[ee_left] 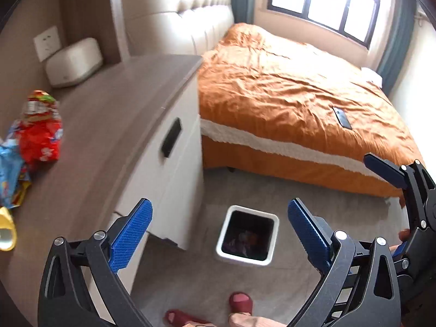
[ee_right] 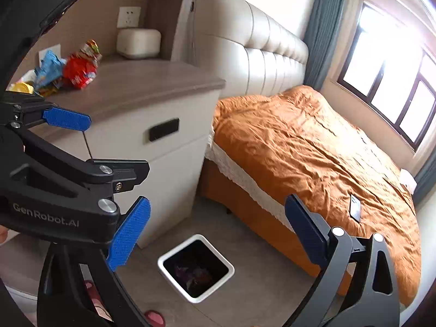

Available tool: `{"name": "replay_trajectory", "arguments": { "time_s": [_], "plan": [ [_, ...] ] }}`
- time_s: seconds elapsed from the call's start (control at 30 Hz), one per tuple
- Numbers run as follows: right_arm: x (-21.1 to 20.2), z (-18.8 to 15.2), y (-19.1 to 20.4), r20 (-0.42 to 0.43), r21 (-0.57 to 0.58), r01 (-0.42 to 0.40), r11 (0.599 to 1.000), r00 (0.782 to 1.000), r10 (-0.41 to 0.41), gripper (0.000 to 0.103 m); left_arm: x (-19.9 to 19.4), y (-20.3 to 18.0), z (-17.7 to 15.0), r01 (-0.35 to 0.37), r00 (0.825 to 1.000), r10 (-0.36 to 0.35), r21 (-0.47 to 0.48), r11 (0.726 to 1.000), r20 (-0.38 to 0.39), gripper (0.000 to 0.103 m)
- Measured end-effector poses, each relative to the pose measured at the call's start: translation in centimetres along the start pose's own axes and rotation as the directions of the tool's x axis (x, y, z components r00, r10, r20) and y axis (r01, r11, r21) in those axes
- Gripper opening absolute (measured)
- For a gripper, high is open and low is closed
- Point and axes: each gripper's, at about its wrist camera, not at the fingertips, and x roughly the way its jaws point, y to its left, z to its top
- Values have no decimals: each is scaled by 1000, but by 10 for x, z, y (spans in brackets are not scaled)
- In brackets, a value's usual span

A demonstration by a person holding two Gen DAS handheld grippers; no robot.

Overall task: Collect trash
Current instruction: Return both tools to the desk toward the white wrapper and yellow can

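I hold both grippers above the floor beside the nightstand (ee_left: pixel 114 114), and both are spread wide with nothing between the blue pads. My left gripper (ee_left: pixel 219 219) frames the white square trash bin (ee_left: pixel 246 235) directly below it; the bin stands on the grey floor just off the nightstand's front corner, near the bed (ee_left: pixel 286 90), with some crumpled, dark scraps in its bottom. My right gripper (ee_right: pixel 216 219) looks down on the same bin from the other side, and the left one crosses its view on the left. The remaining trash sits at the back of the nightstand top: a red snack bag (ee_left: pixel 41 133), a blue wrapper (ee_left: pixel 9 169) touching it, and a yellow item (ee_left: pixel 5 229) at the edge. A cream box (ee_left: pixel 73 62) stands near the wall socket. A phone (ee_left: pixel 342 117) lies on the orange cover.
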Motion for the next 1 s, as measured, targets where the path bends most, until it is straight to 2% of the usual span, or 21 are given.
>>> {"name": "replay_trajectory", "arguments": {
  "time_s": [0.1,0.23,0.47,0.57,0.7,0.8,0.9,1.0],
  "plan": [
    [-16,30,17,73,-47,-58,997,995,62,98,-31,32,2,-90,995,93,-72,993,39,98],
    [-29,63,45,141,-109,-132,985,979,147,98,-68,78,-3,-191,976,206,-185,964,67,98],
    [-50,107,115,209,-215,-257,942,930,302,98,-124,157,-23,-335,922,378,-317,887,83,98],
    [-55,120,149,215,-262,-308,915,905,366,98,-140,196,-37,-386,896,439,-373,844,66,98],
    [-56,131,194,201,-327,-344,880,885,421,98,-155,245,-58,-445,862,506,-430,786,33,98],
    [-49,138,223,175,-360,-368,857,876,449,98,-157,278,-70,-463,849,529,-466,754,13,98],
    [-40,143,249,131,-381,-401,833,869,478,98,-156,302,-76,-475,839,544,-478,739,8,98],
    [-30,144,273,99,-396,-419,817,865,492,98,-148,321,-79,-489,834,552,-457,743,6,98]
  ]
}}
